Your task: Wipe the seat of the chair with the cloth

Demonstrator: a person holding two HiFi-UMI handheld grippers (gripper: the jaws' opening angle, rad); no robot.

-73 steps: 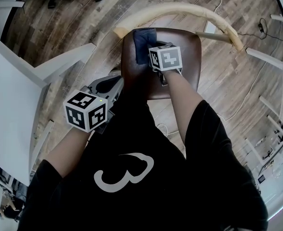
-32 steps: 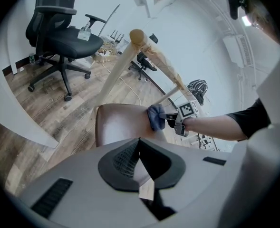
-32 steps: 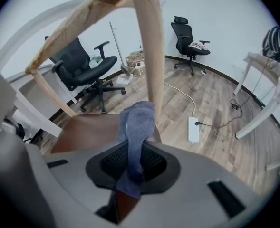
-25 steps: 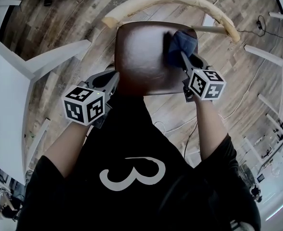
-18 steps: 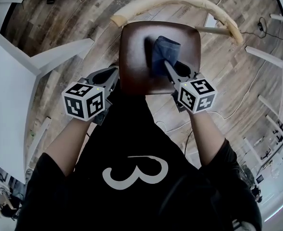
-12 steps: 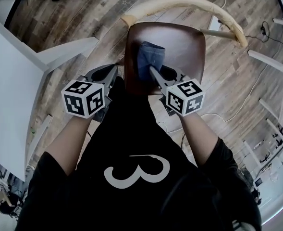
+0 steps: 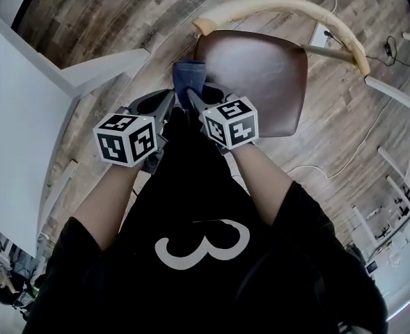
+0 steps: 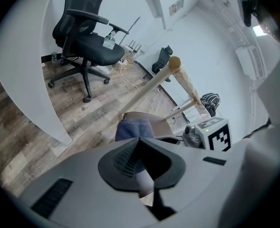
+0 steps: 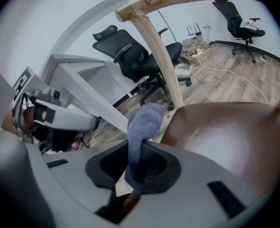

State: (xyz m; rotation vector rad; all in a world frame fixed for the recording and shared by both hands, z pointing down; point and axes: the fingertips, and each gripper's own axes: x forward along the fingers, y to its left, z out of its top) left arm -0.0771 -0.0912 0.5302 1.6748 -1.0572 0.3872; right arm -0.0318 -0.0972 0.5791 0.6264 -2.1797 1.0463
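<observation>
**Right gripper pinches the cloth at the seat's left rim**

The right gripper (image 9: 133, 169) has its jaws closed tight on a blue fuzzy cloth (image 9: 142, 120). The cloth stands up out of the dark pads in a soft, rounded fold. In the head view this gripper (image 7: 193, 94) points forward and to the person's left, with its marker cube on top. The bare right forearm (image 7: 260, 179) angles across the body from a black sleeve.

The cloth (image 7: 188, 75) sits at the left rim of the glossy brown padded chair seat (image 7: 260, 82), partly out over the grey-brown plank floor (image 7: 121, 19). No view settles whether it is pressing on the seat at this moment. Most of the seat lies bare to the right of the gripper.

The left gripper (image 7: 166, 106) is held just beside the right one, over the floor and off the seat. Its own view shows the jaws drawn together at the tips with nothing between them (image 8: 140, 141). The left forearm (image 7: 104, 207) reaches straight forward, cube uppermost.

A curved pale wooden backrest (image 7: 288, 9) arcs round the far side of the seat. One of its posts rises close behind the cloth in the right gripper view (image 9: 159, 51). A slanted white table leg (image 7: 100, 68) lies to the left on the floor. A black wheeled office chair (image 8: 87, 42) stands well apart from the seat.
</observation>
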